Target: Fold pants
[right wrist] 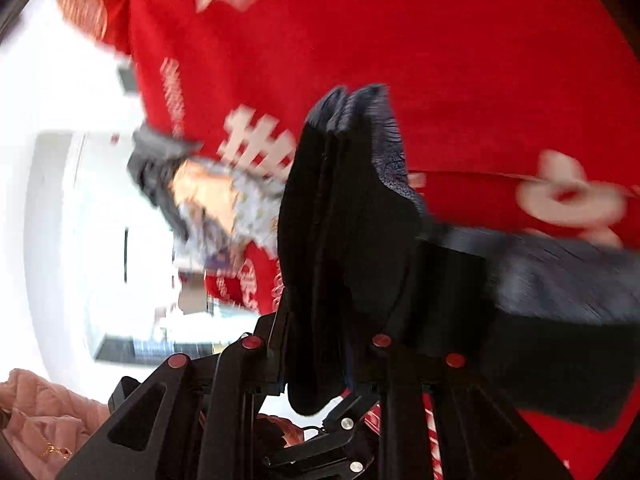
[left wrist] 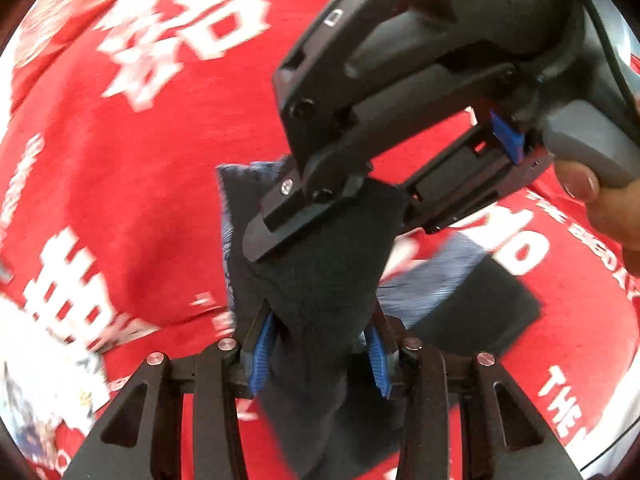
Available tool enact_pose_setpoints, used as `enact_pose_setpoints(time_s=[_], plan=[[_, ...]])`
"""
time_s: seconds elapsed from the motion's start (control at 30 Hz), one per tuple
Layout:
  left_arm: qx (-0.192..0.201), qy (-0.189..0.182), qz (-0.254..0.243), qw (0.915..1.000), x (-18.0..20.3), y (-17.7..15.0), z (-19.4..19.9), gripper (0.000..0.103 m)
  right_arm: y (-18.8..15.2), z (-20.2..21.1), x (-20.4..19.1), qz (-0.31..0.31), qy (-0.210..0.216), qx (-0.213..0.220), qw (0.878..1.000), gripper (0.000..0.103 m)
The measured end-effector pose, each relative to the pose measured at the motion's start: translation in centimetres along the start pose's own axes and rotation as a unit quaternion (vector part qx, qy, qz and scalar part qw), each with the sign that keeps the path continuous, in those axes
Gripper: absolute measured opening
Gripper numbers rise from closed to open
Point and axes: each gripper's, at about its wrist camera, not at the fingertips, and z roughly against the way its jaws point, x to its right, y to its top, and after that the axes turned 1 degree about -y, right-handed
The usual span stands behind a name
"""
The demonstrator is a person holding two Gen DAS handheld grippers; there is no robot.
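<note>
Dark navy pants hang bunched between both grippers over a red tablecloth printed with white characters. At the bottom of the left wrist view, my left gripper is shut on the fabric, which is pinched between its blue pads. My right gripper reaches in from the upper right and clamps the same cloth higher up, with a thumb on its handle. The rest of the pants trails down onto the cloth. In the right wrist view, folded layers of the pants stand up between the shut fingers of the right gripper.
A heap of grey and patterned clothes lies at the tablecloth's left edge. A pink quilted garment sits at the lower left. Beyond the table edge is a bright white room. Both views are motion-blurred.
</note>
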Motion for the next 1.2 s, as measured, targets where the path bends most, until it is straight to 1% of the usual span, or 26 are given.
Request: enact_pose_setpoints(time_s=[0.03,0.13,0.2,0.27,0.4,0.53,0.6,0.63,0.67,0.73,0.77,0.8,0.87,0.9,0.93,0.97,1.0,1.03,1.07,1.1,1.13,1.17,1.2], plan=[[-0.006,-0.012,-0.014,0.9998,2.0,0.4,-0.7,0.041,-0.2,1.6,1.6,-0.013,-0.003,0.007,1.000,0.022],[-0.020,-0.036,-0.048,0.9980,7.2,0.8,-2.6,0.041,-1.6,4.8,7.2,-0.055,-0.014,0.026,0.998,0.022],[-0.031,-0.044,-0.068,0.9962,10.1,0.6,-3.8,0.041,-2.8,6.2,10.9,-0.085,-0.016,0.035,0.996,0.022],[-0.050,-0.053,-0.085,0.9938,12.7,0.0,-5.4,0.041,-3.6,6.6,13.7,-0.106,-0.019,0.037,0.993,0.022],[-0.085,-0.051,-0.103,0.9897,15.5,-1.3,-7.6,0.041,-4.8,5.8,17.7,-0.135,-0.015,0.035,0.990,0.022],[-0.087,-0.039,-0.125,0.9876,16.7,-2.2,-8.2,0.044,-5.8,5.3,20.0,-0.155,-0.008,0.035,0.987,0.022],[-0.088,-0.041,-0.131,0.9866,16.6,-2.3,-8.0,0.046,-6.3,5.7,20.5,-0.163,-0.008,0.035,0.986,0.022],[-0.092,-0.050,-0.128,0.9863,16.2,-2.2,-7.8,0.048,-6.4,5.9,20.5,-0.161,-0.015,0.034,0.986,0.023],[-0.101,-0.062,-0.121,0.9856,15.6,-2.2,-7.5,0.054,-6.5,6.0,20.3,-0.154,-0.024,0.031,0.987,0.023],[-0.116,-0.078,-0.098,0.9853,14.1,-2.7,-6.9,0.065,-6.5,6.4,19.2,-0.130,-0.063,0.025,0.989,0.023],[-0.123,-0.084,-0.090,0.9848,13.5,-2.9,-6.5,0.066,-6.5,6.5,18.9,-0.119,-0.079,0.022,0.989,0.025],[-0.132,-0.088,-0.085,0.9837,12.7,-3.2,-5.8,0.066,-6.4,6.1,17.8,-0.108,-0.106,0.019,0.988,0.025],[-0.132,-0.081,-0.077,0.9849,11.4,-3.5,-4.6,0.066,-6.4,5.9,17.0,-0.091,-0.161,0.010,0.983,0.025],[-0.132,-0.078,-0.071,0.9856,10.5,-3.6,-4.0,0.066,-6.5,5.9,16.7,-0.085,-0.175,0.009,0.981,0.025],[-0.136,-0.074,-0.061,0.9861,9.3,-3.7,-3.5,0.066,-6.5,6.0,16.1,-0.080,-0.191,0.012,0.978,0.028],[-0.142,-0.070,-0.049,0.9862,8.2,-3.8,-3.3,0.068,-6.6,6.1,15.7,-0.077,-0.205,0.014,0.976,0.029],[-0.156,-0.062,-0.025,0.9854,6.5,-4.0,-3.3,0.073,-6.6,6.5,15.0,-0.070,-0.236,0.018,0.969,0.029],[-0.166,-0.056,-0.008,0.9845,5.4,-4.2,-3.5,0.086,-6.7,6.7,14.3,-0.063,-0.267,0.022,0.961,0.034],[-0.177,-0.047,0.013,0.9829,3.8,-4.6,-3.8,0.089,-6.8,7.0,13.7,-0.057,-0.293,0.025,0.954,0.040],[-0.195,-0.044,0.043,0.9788,2.0,-4.9,-4.4,0.089,-6.9,7.3,13.0,-0.047,-0.319,0.029,0.946,0.041],[-0.209,-0.046,0.065,0.9747,1.0,-5.4,-4.6,0.089,-7.0,7.5,12.1,-0.037,-0.332,0.034,0.942,0.041],[-0.223,-0.048,0.089,0.9695,0.0,-6.0,-5.0,0.089,-7.1,7.6,11.6,-0.031,-0.333,0.037,0.942,0.041],[-0.241,-0.051,0.123,0.9613,-1.6,-6.5,-5.7,0.089,-7.2,7.6,10.7,-0.024,-0.332,0.042,0.942,0.041]])
